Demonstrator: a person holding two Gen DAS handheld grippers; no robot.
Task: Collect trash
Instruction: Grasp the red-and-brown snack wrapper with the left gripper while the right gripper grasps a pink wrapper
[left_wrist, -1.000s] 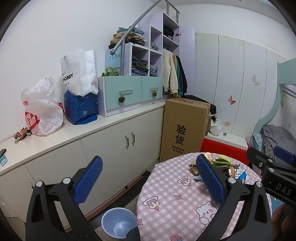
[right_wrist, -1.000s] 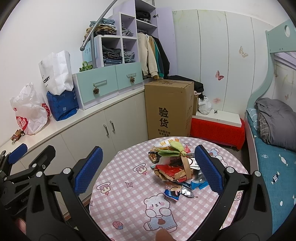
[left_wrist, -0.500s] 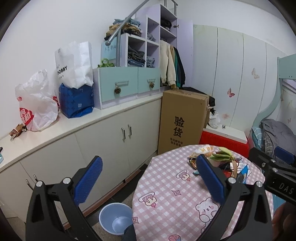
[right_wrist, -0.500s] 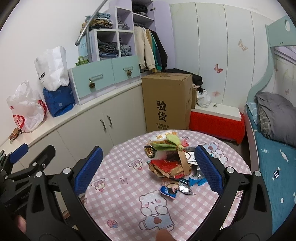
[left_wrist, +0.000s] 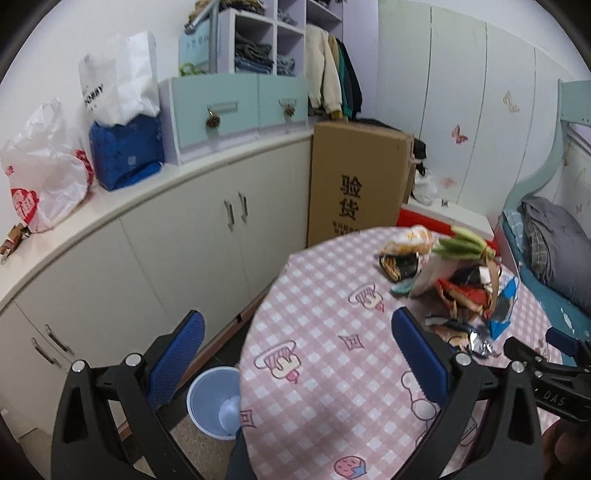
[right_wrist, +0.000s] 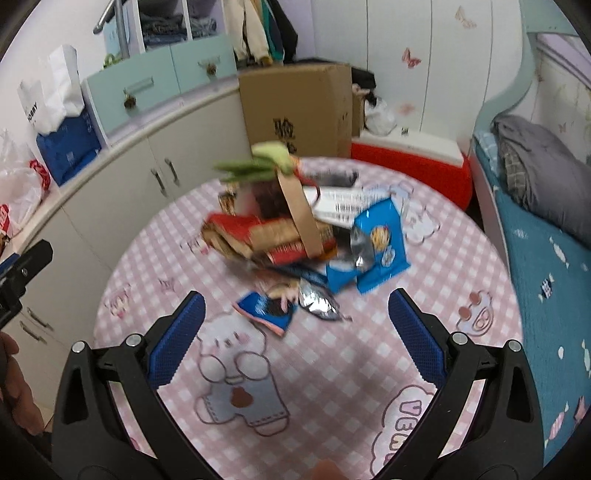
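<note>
A pile of trash (right_wrist: 295, 229) lies on the round table with the pink checked cloth (right_wrist: 332, 369): snack wrappers, a blue chip bag (right_wrist: 380, 243), a small blue packet (right_wrist: 266, 308), a brown paper strip and green peels (right_wrist: 258, 162). The pile also shows in the left wrist view (left_wrist: 454, 280). My right gripper (right_wrist: 295, 328) is open and empty above the table, just short of the pile. My left gripper (left_wrist: 299, 354) is open and empty over the table's left edge. A light blue trash bin (left_wrist: 218, 398) stands on the floor beside the table.
White cabinets (left_wrist: 147, 251) run along the left wall with bags (left_wrist: 122, 147) and drawers on top. A tall cardboard box (left_wrist: 354, 184) and a red and white box (right_wrist: 410, 155) stand behind the table. A bed (right_wrist: 535, 221) is on the right.
Both grippers have moved forward and down toward the table. The trash pile is now much closer in the right wrist view. Both stay open.
</note>
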